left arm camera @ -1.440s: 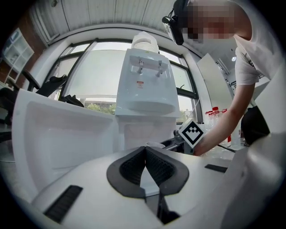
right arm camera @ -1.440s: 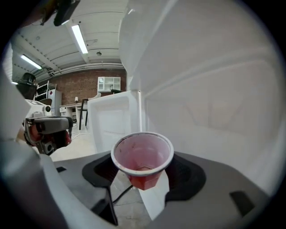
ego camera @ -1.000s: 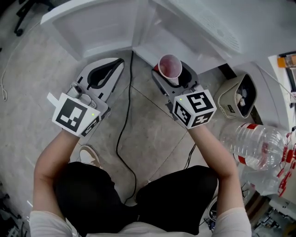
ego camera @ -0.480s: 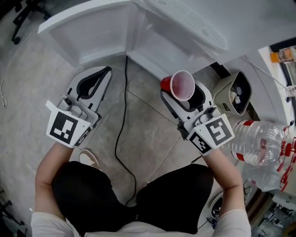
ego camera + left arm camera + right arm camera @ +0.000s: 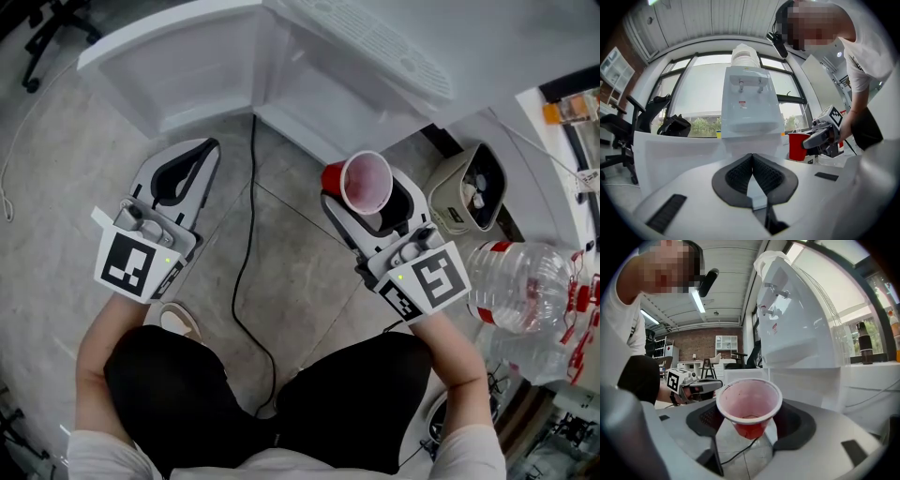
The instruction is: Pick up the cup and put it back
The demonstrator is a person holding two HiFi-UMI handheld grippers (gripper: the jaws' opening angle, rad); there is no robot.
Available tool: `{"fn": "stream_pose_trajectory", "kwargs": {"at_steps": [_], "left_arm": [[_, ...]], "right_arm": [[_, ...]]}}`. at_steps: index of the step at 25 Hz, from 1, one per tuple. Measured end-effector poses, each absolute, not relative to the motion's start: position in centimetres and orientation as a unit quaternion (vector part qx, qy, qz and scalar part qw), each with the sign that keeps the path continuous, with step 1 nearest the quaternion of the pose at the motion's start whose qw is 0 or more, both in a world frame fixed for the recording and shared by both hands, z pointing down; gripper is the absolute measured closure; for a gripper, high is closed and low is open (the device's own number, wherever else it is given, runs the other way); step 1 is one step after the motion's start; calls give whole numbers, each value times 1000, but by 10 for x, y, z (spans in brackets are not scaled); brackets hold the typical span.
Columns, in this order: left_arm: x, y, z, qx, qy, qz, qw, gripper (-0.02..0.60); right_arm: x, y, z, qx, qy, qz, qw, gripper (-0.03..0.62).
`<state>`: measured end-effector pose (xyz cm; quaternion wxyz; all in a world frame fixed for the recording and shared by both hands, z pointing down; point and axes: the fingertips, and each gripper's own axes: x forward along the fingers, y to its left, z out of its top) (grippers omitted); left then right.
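**At the dispenser (image 5: 375, 47) front: cup (image 5: 365, 182) lifted, return left to do**

Off the dispenser's front edge, above the floor (image 5: 56, 178), the cup hangs upright in the right gripper (image 5: 373, 202), mouth up. Neither the dispenser nor the floor bears it. So the first half of the task looks done: the cup is picked up and clear of any support. The second half, putting it back, is all left. Which spot it belongs to the views do not settle. My guess is the ledge under the taps, which the right gripper view shows up and to the right of the cup.

The right jaws stand wide and grip the cup. It sits between the two dark pads, its red lower wall pinched from either side. Its pale rim and pink inside rise above the pads. The inside looks empty, as far as it shows. In the head view the cup is near the dispenser's front corner but apart from it.

The left gripper (image 5: 199, 159) is held level off the dispenser's left front, well apart from the cup. Its jaws are closed, pads meeting at the tips, with nothing between them. It takes no part in the hold.

A cable (image 5: 246, 272) runs along the floor between the grippers, and a bottle (image 5: 520, 286) lies at the right. Both seem clear of the cup's way back.
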<state>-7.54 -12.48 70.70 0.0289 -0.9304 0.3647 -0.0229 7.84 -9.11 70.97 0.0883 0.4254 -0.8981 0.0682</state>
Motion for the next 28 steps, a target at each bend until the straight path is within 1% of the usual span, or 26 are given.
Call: {"fn": "stream_pose_trajectory", "kwargs": {"at_steps": [12,24,28], "left_arm": [[-66,-122,706,-937,347,-18,32,558],[-70,-141,714,-937,346,-29,33,558],[-74,-146,720,-937,346,-34,25,558]], "right_arm": [[60,-113,728,426,-896,85,90,269],[65,-198,791,492,-855,63,151,269],[74,-232,813,516,-834,48,189,269]]}}
